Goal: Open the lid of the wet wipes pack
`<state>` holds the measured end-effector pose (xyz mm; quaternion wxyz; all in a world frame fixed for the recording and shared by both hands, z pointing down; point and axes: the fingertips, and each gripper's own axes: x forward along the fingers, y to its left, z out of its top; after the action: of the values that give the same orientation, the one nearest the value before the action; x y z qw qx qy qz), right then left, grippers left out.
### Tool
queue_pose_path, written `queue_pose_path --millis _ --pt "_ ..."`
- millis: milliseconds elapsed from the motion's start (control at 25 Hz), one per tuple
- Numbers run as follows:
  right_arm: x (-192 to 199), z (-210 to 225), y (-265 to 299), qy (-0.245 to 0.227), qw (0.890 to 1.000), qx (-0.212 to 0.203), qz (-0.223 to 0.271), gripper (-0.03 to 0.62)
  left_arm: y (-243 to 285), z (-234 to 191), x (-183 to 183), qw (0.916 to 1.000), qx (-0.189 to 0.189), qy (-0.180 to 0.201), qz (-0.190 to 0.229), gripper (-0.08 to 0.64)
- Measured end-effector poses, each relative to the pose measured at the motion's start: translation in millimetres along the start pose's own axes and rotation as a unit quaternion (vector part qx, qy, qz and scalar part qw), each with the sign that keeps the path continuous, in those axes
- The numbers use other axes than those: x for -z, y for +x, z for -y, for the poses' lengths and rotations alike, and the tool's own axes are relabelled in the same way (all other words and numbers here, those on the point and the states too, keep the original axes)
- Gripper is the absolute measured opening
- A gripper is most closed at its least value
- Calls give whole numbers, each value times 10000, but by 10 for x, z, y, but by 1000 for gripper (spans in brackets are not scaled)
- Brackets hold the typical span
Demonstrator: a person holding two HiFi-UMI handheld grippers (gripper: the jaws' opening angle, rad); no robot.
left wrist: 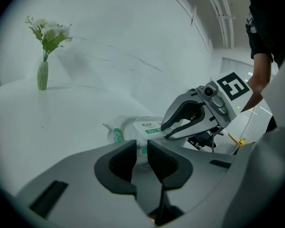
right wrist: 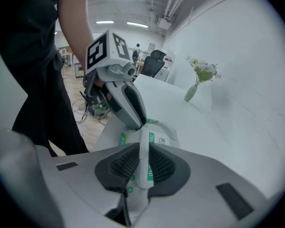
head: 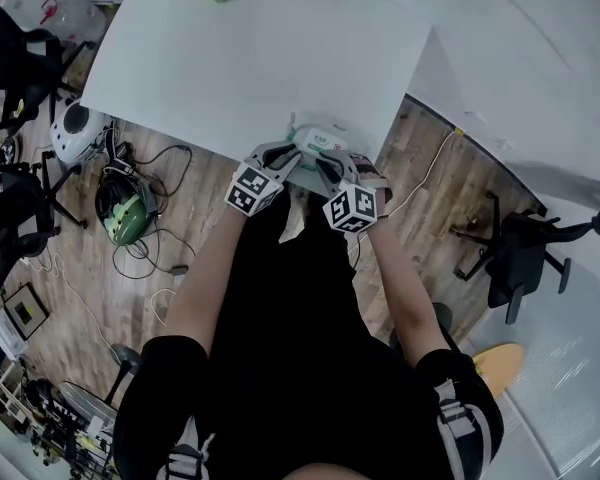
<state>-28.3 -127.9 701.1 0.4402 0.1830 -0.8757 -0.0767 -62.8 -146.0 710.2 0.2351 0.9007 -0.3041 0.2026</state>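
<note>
Fingers [right wrist: 125, 164] of the right gripper [right wrist: 141, 151] clamp the raised lid [right wrist: 145, 167] of the wet wipes pack [left wrist: 123, 129]; the left gripper [left wrist: 141, 151] pinches its left end near the table [head: 260, 58] edge.

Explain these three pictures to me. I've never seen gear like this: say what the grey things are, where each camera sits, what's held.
No robot here: a person at a white table holds a two-jaw gripper in each hand; the marker cubes belong to them. The head view looks down from the person's head. The other two views ride on the grippers, looking along their jaws. On the table are a wet wipes pack and, farther off, a vase of flowers. The left gripper has its jaws nearly together on the pack's end. The right gripper pinches the pack's thin white lid.
</note>
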Motion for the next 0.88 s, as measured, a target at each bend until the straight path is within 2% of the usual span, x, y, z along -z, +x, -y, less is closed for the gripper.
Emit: queue_pose_path --millis 120,440,880 --pt "-24 10 -27 427 9990 -123 104 69 -9 2 12 10000 23 -3 -7 80" --pt "-110 47 -104 751 9967 -217 236 43 -37 2 24 9999 98 -42 -20 80" --pt "-224 176 -237 884 9958 1 236 29 -79 6 25 9998 164 -33 -72 80"
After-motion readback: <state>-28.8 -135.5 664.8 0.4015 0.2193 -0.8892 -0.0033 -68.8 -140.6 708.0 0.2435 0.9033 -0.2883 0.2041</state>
